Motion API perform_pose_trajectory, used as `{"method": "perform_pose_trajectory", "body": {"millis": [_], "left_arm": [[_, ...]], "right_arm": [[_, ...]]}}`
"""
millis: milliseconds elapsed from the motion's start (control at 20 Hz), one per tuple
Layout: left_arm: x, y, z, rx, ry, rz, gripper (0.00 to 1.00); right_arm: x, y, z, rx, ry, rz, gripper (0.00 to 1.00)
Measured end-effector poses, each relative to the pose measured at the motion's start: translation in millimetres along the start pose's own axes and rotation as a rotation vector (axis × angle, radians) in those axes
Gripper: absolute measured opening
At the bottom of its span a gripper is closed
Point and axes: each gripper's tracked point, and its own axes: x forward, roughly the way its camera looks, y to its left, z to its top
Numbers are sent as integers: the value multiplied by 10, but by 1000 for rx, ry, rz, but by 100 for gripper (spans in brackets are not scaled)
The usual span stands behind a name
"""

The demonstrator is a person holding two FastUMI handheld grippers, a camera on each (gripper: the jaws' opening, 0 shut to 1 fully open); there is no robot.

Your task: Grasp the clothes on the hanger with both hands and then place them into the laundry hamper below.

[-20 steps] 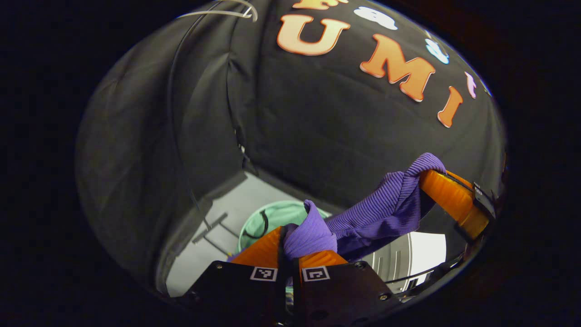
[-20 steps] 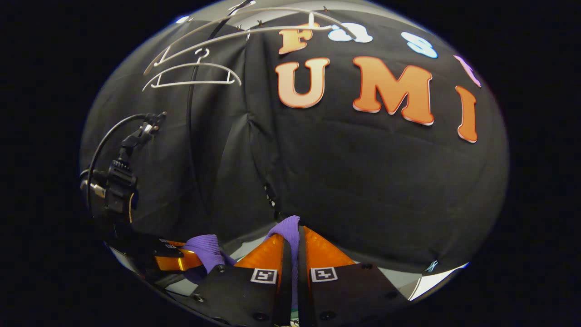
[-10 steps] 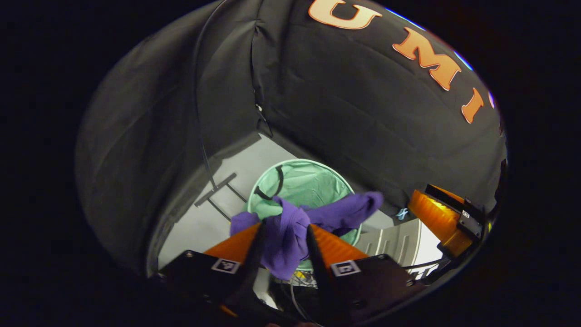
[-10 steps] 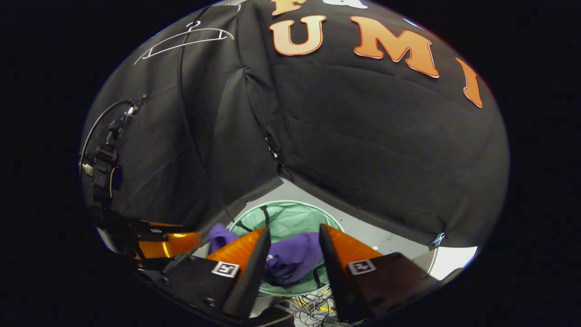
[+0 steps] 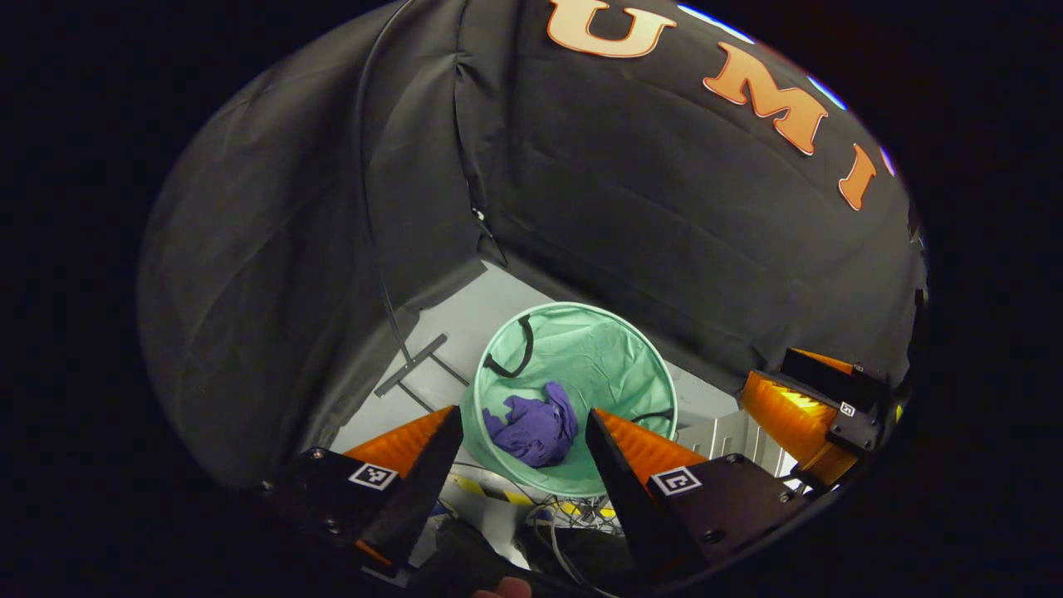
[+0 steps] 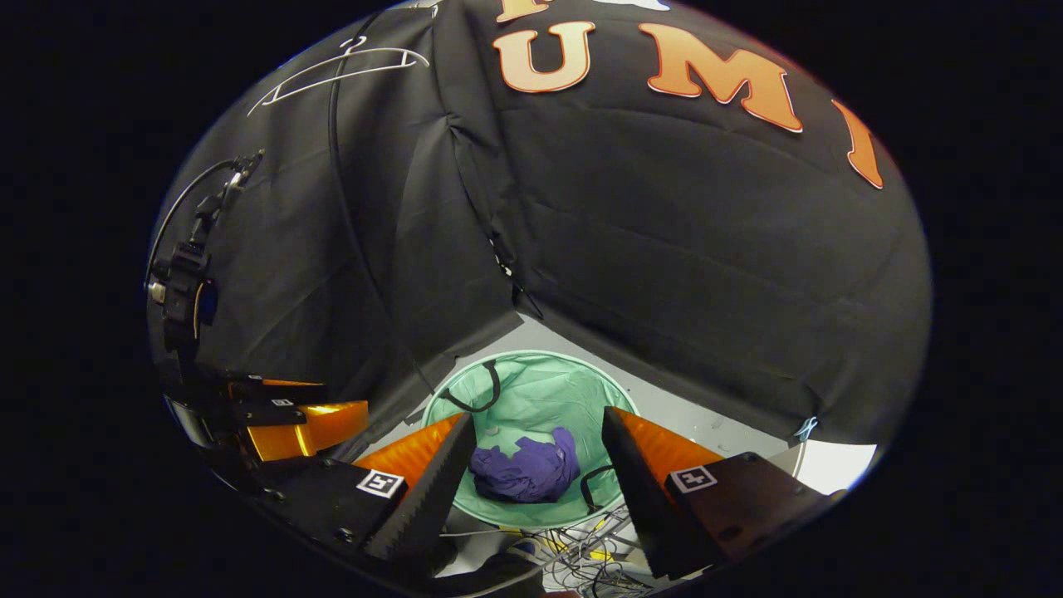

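The purple garment (image 5: 536, 428) lies crumpled at the bottom of the mint-green laundry hamper (image 5: 606, 353), a loose heap touching neither gripper. In the right gripper view the same garment (image 6: 523, 469) sits low in the hamper (image 6: 540, 390), nearer its front wall. The hamper is round and open-topped, with a black loop handle (image 5: 515, 349) hanging inside its far left rim and a second black handle (image 6: 591, 486) at its near right rim. It stands on a pale grey floor (image 5: 465, 320) in the corner where two black cloth walls meet.

The left gripper (image 5: 519, 436) hangs above the hamper with its orange fingers spread wide and nothing between them; the garment is seen through the gap, far below. The right gripper (image 6: 536, 440) is likewise wide open and empty, also above the hamper and looking down into it. Each gripper appears at the edge of the other's view: the right one at the lower right of the left gripper view, the left one at the lower left of the right gripper view, with a black cable looping up from it.

A white wire hanger (image 6: 336, 66) hangs bare, high on the left wall. A tangle of cables (image 6: 573, 548) lies on the floor just in front of the hamper.
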Motion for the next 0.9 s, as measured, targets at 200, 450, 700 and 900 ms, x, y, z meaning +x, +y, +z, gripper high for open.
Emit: {"method": "perform_pose_trajectory", "body": {"millis": [200,450,700,900], "left_arm": [[-163,-7,212,-14,-74,-4,96],[-615,95,657,-4,-238,33,96],[-1361,156,1333,-26,-473,56,95],[-1949,243,1868,-36,-673,77,94]], "right_arm": [[-96,-19,54,23,-26,-13,96],[-679,-61,528,23,-150,-34,96],[-1282,-134,1338,34,-344,-61,100],[-1738,-209,1885,57,-496,-68,100]]}}
